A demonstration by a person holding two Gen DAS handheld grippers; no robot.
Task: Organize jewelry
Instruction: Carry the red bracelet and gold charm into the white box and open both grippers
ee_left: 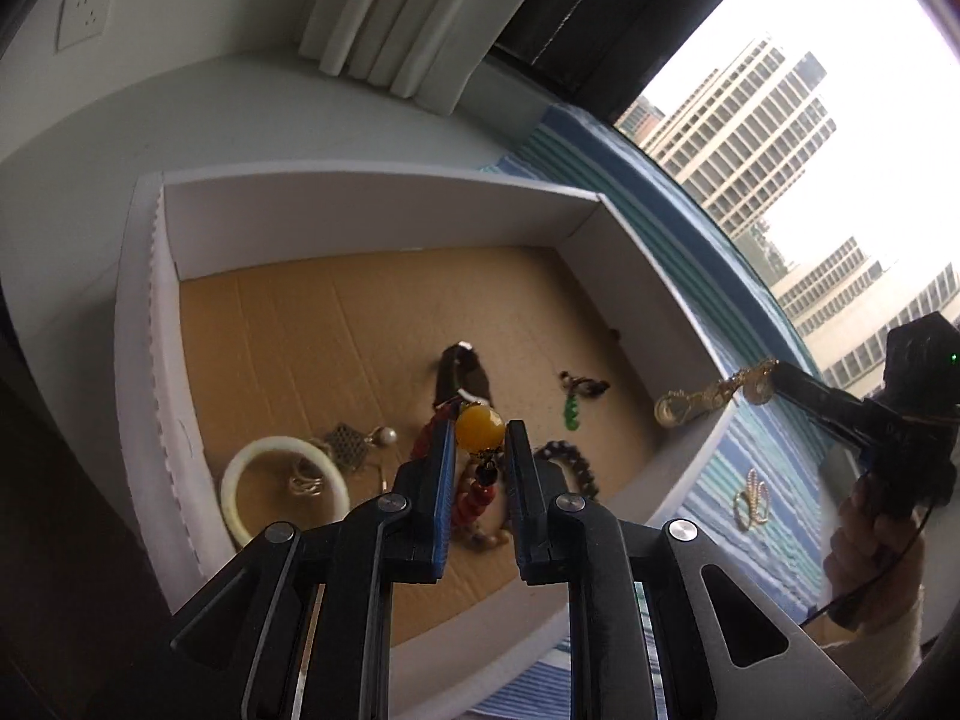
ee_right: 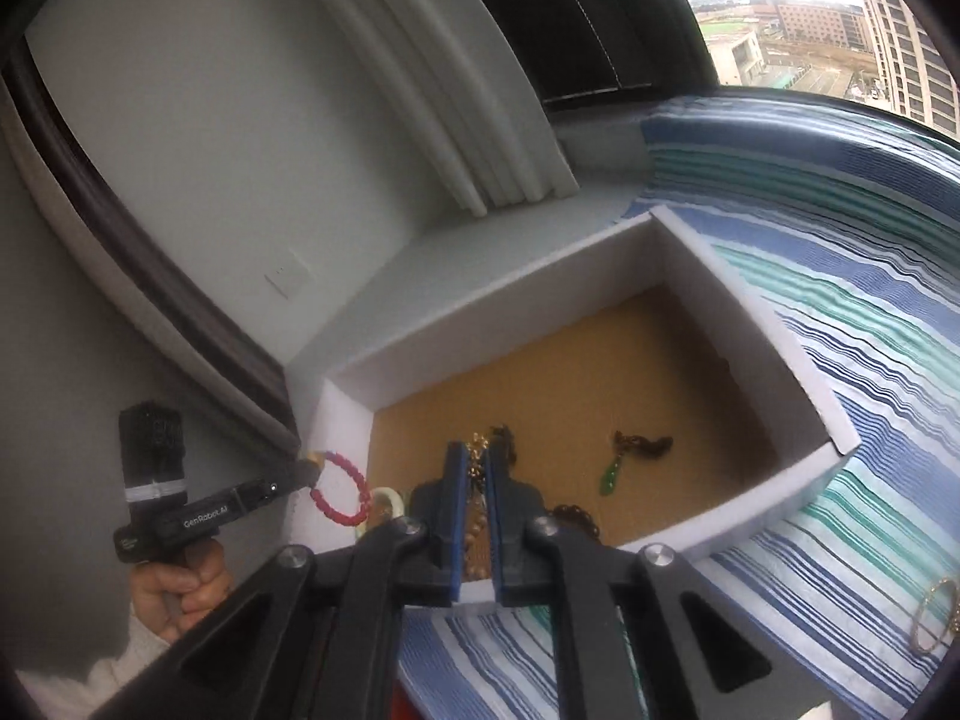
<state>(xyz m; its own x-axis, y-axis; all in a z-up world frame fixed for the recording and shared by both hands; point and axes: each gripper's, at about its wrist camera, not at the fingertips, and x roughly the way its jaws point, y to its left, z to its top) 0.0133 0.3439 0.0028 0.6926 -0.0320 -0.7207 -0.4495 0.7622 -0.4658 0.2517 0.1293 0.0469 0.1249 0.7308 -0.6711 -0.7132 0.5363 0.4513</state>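
A white foam box [ee_left: 654, 276] with a cardboard floor stands on a striped cloth. My left gripper [ee_left: 478, 429] is shut on a red bead bracelet with a big amber bead [ee_left: 479, 427], held above the box; the bracelet hangs as a loop in the right wrist view [ee_right: 339, 489]. My right gripper [ee_right: 477, 456] is shut on a gold chain piece [ee_right: 478, 461] over the box's near wall; it dangles in the left wrist view [ee_left: 708, 399]. Inside the box lie a white bangle [ee_left: 237, 480], a green pendant [ee_left: 570, 411] and dark beads [ee_left: 567, 459].
A gold brooch [ee_left: 753, 501] lies on the striped cloth [ee_right: 840, 420] outside the box, and also shows in the right wrist view [ee_right: 933, 615]. A wall with a socket [ee_left: 84, 15], folded white foam sheets [ee_left: 414, 18] and a window surround the sill.
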